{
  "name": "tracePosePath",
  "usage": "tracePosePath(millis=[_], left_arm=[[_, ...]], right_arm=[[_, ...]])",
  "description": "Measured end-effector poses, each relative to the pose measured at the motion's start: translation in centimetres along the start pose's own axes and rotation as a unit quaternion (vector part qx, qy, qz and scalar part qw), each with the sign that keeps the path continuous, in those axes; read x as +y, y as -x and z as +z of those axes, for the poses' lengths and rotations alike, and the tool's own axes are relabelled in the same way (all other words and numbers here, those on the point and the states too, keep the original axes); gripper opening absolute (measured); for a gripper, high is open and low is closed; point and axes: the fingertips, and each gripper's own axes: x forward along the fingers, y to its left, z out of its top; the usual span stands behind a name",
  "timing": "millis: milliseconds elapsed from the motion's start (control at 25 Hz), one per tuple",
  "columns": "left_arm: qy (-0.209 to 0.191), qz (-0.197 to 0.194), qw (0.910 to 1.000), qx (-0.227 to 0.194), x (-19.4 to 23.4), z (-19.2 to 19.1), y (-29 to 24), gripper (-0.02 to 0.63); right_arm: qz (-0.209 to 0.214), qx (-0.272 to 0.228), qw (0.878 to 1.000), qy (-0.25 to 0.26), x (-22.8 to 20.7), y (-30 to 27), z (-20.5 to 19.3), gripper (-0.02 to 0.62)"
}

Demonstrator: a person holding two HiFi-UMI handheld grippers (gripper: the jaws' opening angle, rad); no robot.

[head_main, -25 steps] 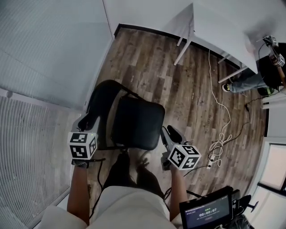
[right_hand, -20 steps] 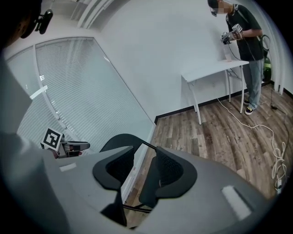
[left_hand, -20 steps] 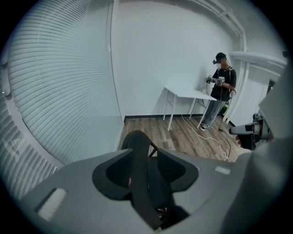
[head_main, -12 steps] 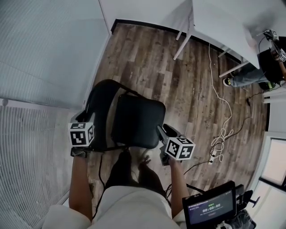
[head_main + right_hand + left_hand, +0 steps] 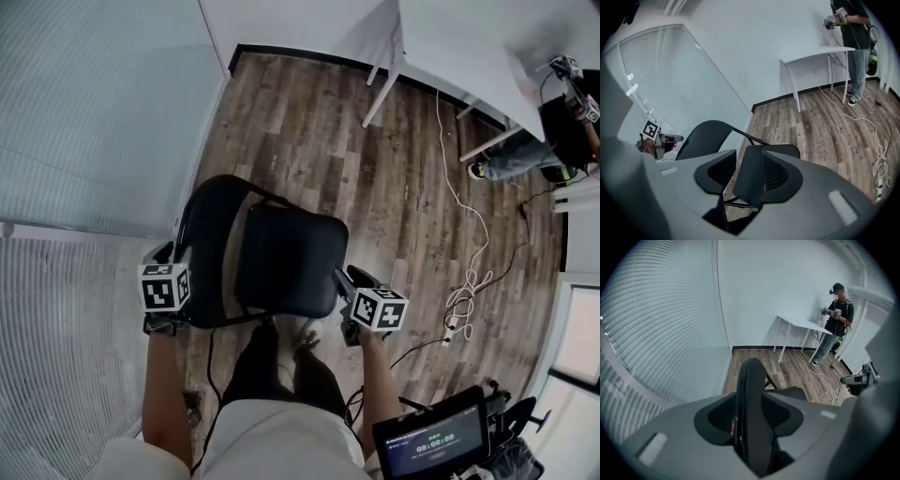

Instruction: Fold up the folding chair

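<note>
Head view: I'm looking down on the chair (image 5: 246, 251), and it's standing unfolded between my two grippers. The left gripper (image 5: 172, 255) is sitting on the rim of the backrest (image 5: 211, 234). The right gripper (image 5: 343, 281) is reaching in at the near corner of the seat (image 5: 291, 258) on its own side.

Left gripper view: the jaws are clamping the backrest's edge, which is running upright straight through the gap and filling it. The seat is lying just beyond these jaws, to their right.

Right gripper view: the jaws have just been opening and are standing apart with the seat's edge between them. It's lying against the right jaw, with floor (image 5: 825, 126) showing between it and the left jaw. The backrest is rising off to the left of these jaws, the left gripper beside it.
</note>
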Motion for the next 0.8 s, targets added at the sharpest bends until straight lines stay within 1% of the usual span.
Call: tracePosePath(millis=[160, 280, 520, 640, 720, 800], left_arm=[[0.005, -0.021, 0.9996, 0.015, 0.3, -0.9, -0.4, 0.184], [-0.001, -0.026, 0.9993, 0.027, 0.5, -1.3, -0.8, 0.187], [-0.011, -0.011, 0.9993, 0.033, 0.2, -1.6, -0.9, 0.186], [-0.023, 0.005, 0.9989, 0.04, 0.5, -1.5, -0.5, 0.155], [-0.019, 0.01, 0.9992, 0.034, 0.8, -1.4, -0.1, 0.133], [-0.01, 0.01, 0.9995, 0.027, 1.0, -1.3, 0.1, 0.133]], right_arm=[[0.007, 0.017, 1.0, -0.017, -2.0, -1.9, -1.7, 0.168], [0.007, 0.031, 0.999, -0.021, -3.2, -3.3, -2.8, 0.173], [0.003, 0.056, 0.998, -0.028, -5.7, -5.0, -4.5, 0.184], [0.003, 0.068, 0.997, -0.04, -7.0, -5.4, -6.0, 0.187], [0.0, 0.076, 0.996, -0.046, -7.7, -5.5, -6.8, 0.189], [-0.002, 0.083, 0.995, -0.046, -8.5, -5.8, -7.5, 0.193]])
